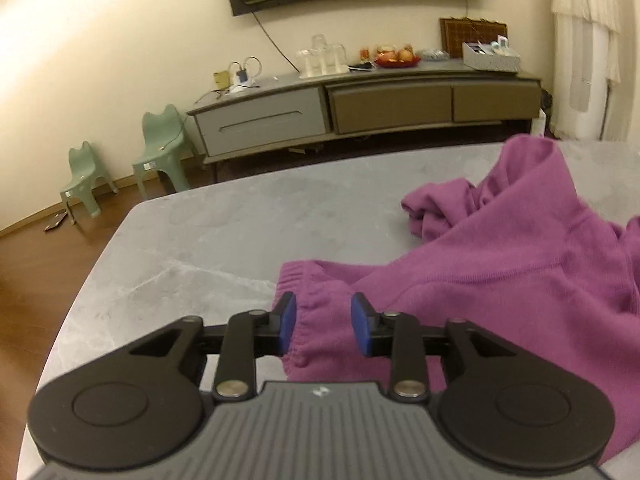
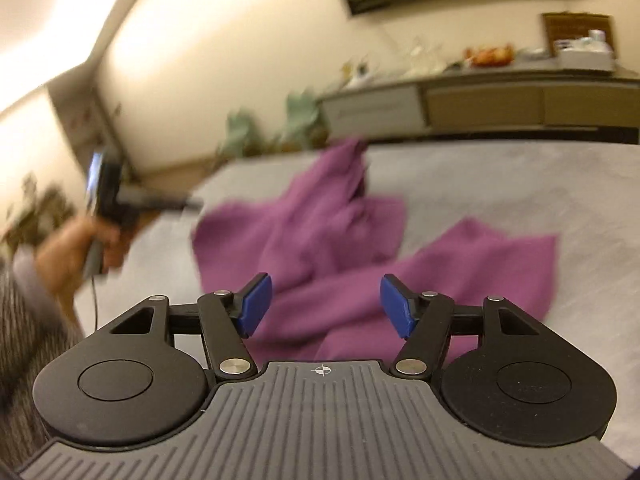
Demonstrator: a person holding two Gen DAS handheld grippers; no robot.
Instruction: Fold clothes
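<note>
Left gripper [image 1: 323, 326] spread, ribbed cuff [image 1: 316, 320] of rumpled purple sweater [image 1: 500, 264] between pads. Right gripper [image 2: 325, 306] spread wide, above sweater. Best pinching cuff's full thickness squarely, not one layer.

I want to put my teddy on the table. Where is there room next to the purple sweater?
The grey table is bare left of the purple sweater, out to the rounded edge, and behind it toward the far edge. The right part is crowded with bunched sweater, and the left gripper hangs open over its ribbed hem.
</note>
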